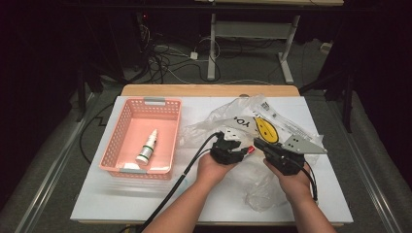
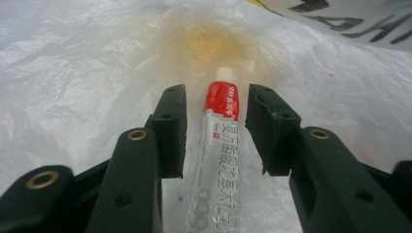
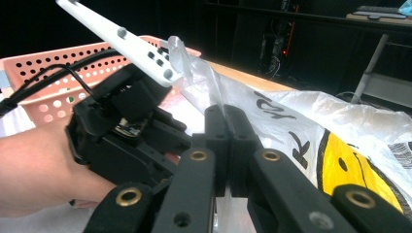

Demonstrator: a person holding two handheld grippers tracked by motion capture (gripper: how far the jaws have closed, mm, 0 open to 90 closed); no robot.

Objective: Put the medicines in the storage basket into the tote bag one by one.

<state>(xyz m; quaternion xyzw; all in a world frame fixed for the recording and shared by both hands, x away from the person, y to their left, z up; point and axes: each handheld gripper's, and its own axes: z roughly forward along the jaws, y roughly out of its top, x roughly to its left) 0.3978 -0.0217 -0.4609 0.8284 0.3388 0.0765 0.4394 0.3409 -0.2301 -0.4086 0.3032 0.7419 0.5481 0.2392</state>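
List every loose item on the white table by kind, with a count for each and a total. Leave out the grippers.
Pink basket: 1
White dropper bottle, lying in the basket: 1
Red-capped ointment tube, lying between the left gripper's jaws on the bag: 1
Clear plastic bag with a yellow smiley face: 1
Total: 4

White table (image 1: 97, 194) bears pink basket (image 1: 121, 141) and plastic bag (image 1: 243, 121).

The high view looks forward and down over the whole table (image 1: 97, 204); both gripper views sit close, apparently sharing the plastic bag (image 3: 301, 121).
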